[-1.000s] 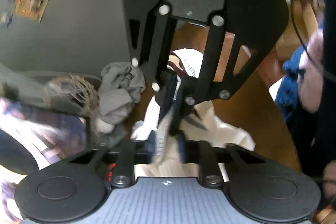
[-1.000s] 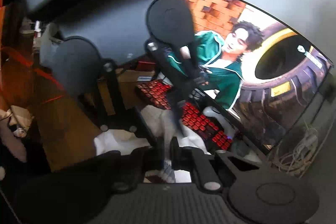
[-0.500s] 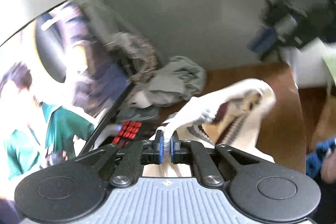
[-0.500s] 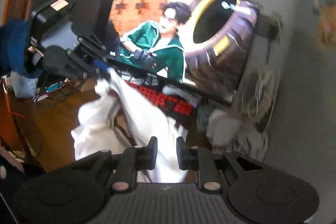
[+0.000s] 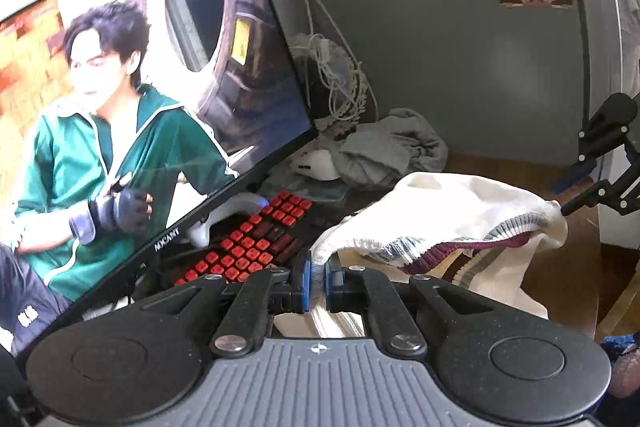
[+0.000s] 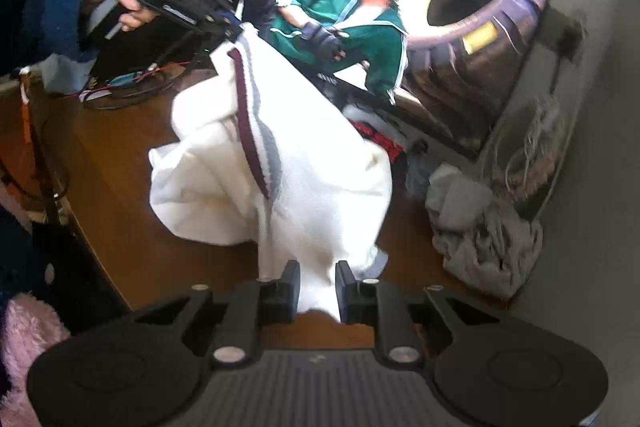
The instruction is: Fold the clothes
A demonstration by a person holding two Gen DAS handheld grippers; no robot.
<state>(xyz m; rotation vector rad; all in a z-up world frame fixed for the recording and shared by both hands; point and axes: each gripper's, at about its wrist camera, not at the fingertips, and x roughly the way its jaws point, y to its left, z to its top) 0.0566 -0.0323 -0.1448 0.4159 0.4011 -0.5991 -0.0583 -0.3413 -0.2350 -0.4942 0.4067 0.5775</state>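
A white knit garment (image 5: 452, 203) with maroon and grey striped trim hangs stretched over the wooden desk (image 5: 568, 267). My left gripper (image 5: 316, 277) is shut on one of its edges, the cloth pinched between the blue pads. In the right wrist view the same garment (image 6: 320, 163) drapes down to the desk (image 6: 120, 187), and my right gripper (image 6: 318, 287) is shut on its near edge. The left gripper (image 6: 224, 27) shows there at the garment's far top end, held by a hand in a blue sleeve. The right gripper (image 5: 592, 171) appears at the right edge of the left wrist view.
A large monitor (image 5: 120, 107) stands at the back of the desk with a red keyboard (image 5: 248, 247) in front of it. A crumpled grey garment (image 5: 392, 151) and a cable bundle (image 5: 332, 75) lie by the wall. Wires (image 6: 120, 87) trail at the desk's left.
Both grippers have swung apart from close together, and the white garment now spans between them, lifted and spread. Each stays shut on the cloth.
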